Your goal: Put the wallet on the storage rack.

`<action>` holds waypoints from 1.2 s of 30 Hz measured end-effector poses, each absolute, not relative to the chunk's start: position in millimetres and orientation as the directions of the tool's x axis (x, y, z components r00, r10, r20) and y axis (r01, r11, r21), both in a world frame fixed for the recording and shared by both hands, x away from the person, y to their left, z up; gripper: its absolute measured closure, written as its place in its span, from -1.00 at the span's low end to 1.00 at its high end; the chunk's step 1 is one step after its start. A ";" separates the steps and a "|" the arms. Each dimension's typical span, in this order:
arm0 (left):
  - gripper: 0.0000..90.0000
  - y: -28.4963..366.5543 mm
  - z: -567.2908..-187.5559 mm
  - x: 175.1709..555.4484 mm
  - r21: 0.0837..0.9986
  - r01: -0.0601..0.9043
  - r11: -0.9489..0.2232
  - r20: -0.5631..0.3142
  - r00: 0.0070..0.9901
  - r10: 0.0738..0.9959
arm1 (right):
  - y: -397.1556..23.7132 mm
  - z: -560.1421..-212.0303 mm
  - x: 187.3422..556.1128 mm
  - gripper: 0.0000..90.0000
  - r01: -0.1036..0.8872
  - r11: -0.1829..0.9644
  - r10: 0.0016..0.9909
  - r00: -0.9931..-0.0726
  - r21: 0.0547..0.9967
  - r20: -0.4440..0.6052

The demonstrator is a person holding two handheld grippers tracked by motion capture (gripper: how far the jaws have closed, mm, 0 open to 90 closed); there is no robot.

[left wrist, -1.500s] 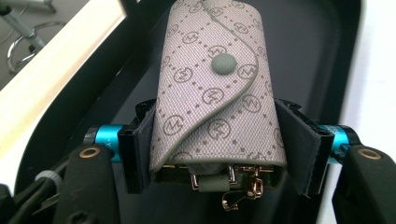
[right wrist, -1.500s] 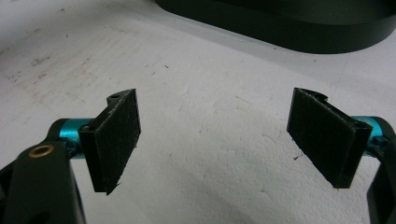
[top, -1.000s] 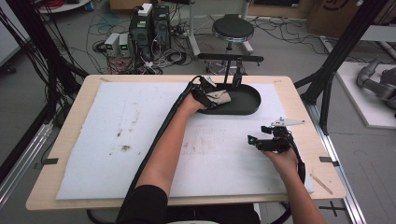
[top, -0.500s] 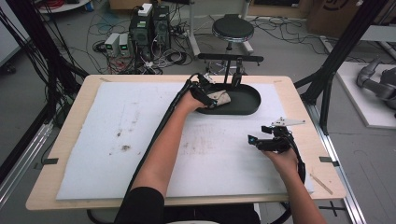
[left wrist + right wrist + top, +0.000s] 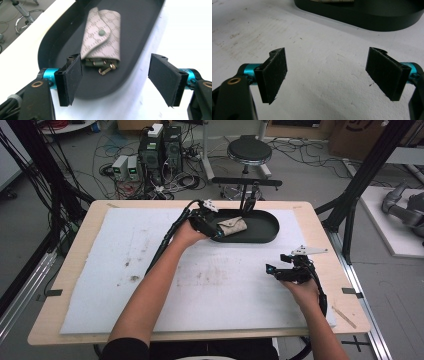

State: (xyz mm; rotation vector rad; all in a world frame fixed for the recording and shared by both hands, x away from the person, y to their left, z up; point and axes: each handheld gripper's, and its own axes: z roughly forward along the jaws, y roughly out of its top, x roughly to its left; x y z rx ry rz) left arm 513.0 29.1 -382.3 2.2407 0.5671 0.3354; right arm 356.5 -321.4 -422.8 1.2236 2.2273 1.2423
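A: Where do we find the key pouch [image 5: 232,226]?

B: We see it lying flat in the black oval tray [image 5: 267,232], toward the tray's left end, in the upper middle of the high view. Its long axis runs along the tray's length. In the left gripper view the pouch [image 5: 102,37] has its snapped flap on top and its open end toward the bottom of the frame, where brass keys [image 5: 106,68] spill out.

A: And our tongs?

B: The left tongs [image 5: 212,227] sit at the tray's left rim, spread apart with nothing between them; the pouch lies just beyond the pads [image 5: 71,80]. The right tongs [image 5: 275,270] hover over the mat at lower right, jaws wide, empty.

A: The surface?

B: We have a wooden desk [image 5: 75,270] covered by a white mat [image 5: 100,285] with brownish stains. Beyond it: a grey floor, tangled cables [image 5: 175,175], computer boxes [image 5: 160,145] and a round stool [image 5: 249,152].
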 end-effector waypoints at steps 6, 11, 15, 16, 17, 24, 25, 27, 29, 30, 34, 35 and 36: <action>-0.39 54.5 -375.0 493.3 0.777 0.297 -0.554 0.027 0.864 0.502 | -319.3 -422.8 355.1 -0.61 0.536 0.252 0.799 -0.585 0.806 0.138; -0.39 75.5 -372.9 476.0 0.793 0.292 -0.535 0.022 0.863 0.504 | -317.3 -421.7 355.1 -0.61 0.531 0.261 0.798 -0.588 0.806 0.129; -0.41 92.3 -375.8 462.4 0.800 0.304 -0.517 0.009 0.856 0.517 | -316.3 -422.8 355.6 -0.61 0.533 0.264 0.797 -0.590 0.804 0.129; -0.41 95.9 -376.6 458.6 0.801 0.308 -0.513 0.007 0.852 0.523 | -316.3 -422.9 355.8 -0.61 0.532 0.263 0.797 -0.590 0.805 0.130; -0.41 99.6 -377.3 454.9 0.803 0.310 -0.509 0.006 0.850 0.527 | -316.3 -422.9 355.9 -0.61 0.533 0.262 0.796 -0.591 0.805 0.132; -0.41 120.2 -380.1 433.7 0.781 0.318 -0.538 0.024 0.844 0.535 | -314.1 -425.0 357.4 -0.61 0.539 0.274 0.799 -0.588 0.796 0.123; -0.42 122.7 -380.5 430.6 0.783 0.322 -0.532 0.021 0.841 0.540 | -313.0 -425.3 357.4 -0.61 0.540 0.272 0.801 -0.586 0.796 0.124; -0.42 128.2 -381.3 424.5 0.790 0.320 -0.523 0.023 0.837 0.547 | -312.7 -425.1 357.6 -0.61 0.538 0.278 0.798 -0.591 0.796 0.120; -0.42 133.1 -383.0 418.0 0.795 0.321 -0.514 0.028 0.828 0.560 | -312.1 -425.3 357.7 -0.61 0.536 0.280 0.797 -0.593 0.796 0.119; -0.42 135.4 -383.6 414.1 0.795 0.321 -0.514 0.033 0.824 0.565 | -311.6 -425.3 357.5 -0.61 0.539 0.278 0.798 -0.591 0.795 0.121; -0.42 144.4 -386.8 398.7 0.807 0.313 -0.501 0.039 0.818 0.573 | -311.1 -425.2 357.7 -0.61 0.539 0.277 0.798 -0.590 0.796 0.121; -0.43 146.7 -387.8 395.0 0.813 0.309 -0.493 0.039 0.816 0.577 | -311.5 -425.5 358.4 -0.61 0.534 0.278 0.796 -0.593 0.798 0.119; -0.43 149.6 -388.6 391.4 0.815 0.309 -0.490 0.040 0.813 0.581 | -311.3 -425.5 358.7 -0.61 0.535 0.278 0.798 -0.591 0.797 0.119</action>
